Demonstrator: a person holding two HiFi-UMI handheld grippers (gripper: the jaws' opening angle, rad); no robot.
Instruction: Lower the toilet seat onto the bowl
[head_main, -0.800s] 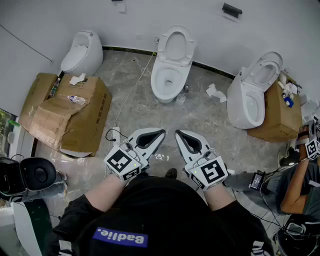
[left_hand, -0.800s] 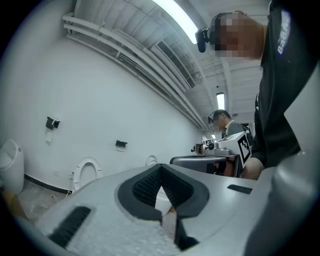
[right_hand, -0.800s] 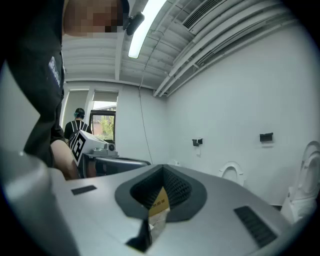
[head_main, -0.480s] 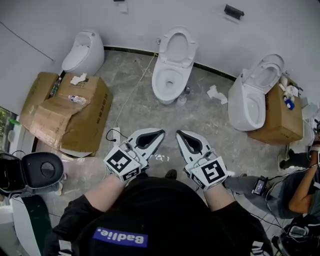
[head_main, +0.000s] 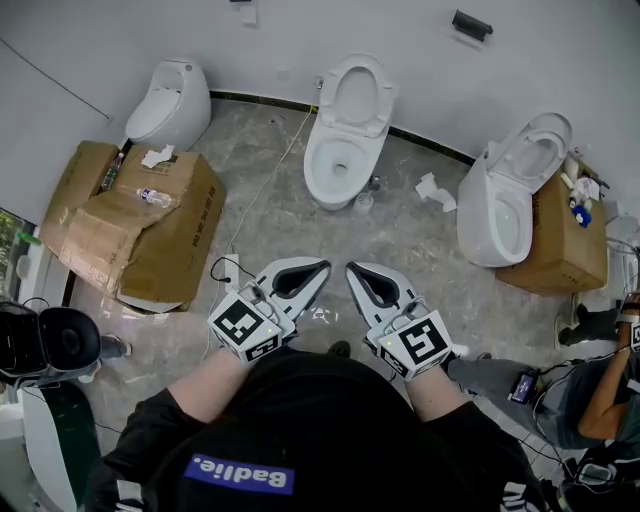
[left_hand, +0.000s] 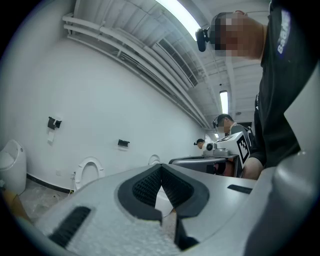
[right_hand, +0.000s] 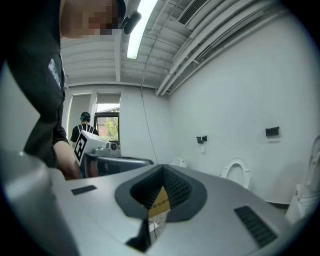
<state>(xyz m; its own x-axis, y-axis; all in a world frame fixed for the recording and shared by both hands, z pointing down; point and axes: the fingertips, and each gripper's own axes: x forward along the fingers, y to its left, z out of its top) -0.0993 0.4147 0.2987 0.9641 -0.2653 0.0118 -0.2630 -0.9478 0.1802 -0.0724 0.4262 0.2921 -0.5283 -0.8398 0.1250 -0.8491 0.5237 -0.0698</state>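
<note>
A white toilet (head_main: 340, 155) stands against the far wall in the head view, its seat and lid (head_main: 357, 92) raised upright over the open bowl. The same raised seat (left_hand: 90, 171) shows far off in the left gripper view and the seat (right_hand: 236, 172) in the right gripper view. My left gripper (head_main: 322, 266) and right gripper (head_main: 353, 270) are held side by side close to my body, well short of the toilet. Both are shut with nothing between their jaws.
Another white toilet (head_main: 505, 195) with its seat up stands at the right beside a cardboard box (head_main: 565, 245). A closed toilet (head_main: 168, 102) is at the back left, behind flattened cardboard (head_main: 130, 230). A cable (head_main: 262, 180) crosses the floor. A seated person (head_main: 590, 385) is at the right.
Both grippers have stayed almost still. The head view shifted slightly, the seated person at the right drew an arm back, and the dark device at the left edge moved.
</note>
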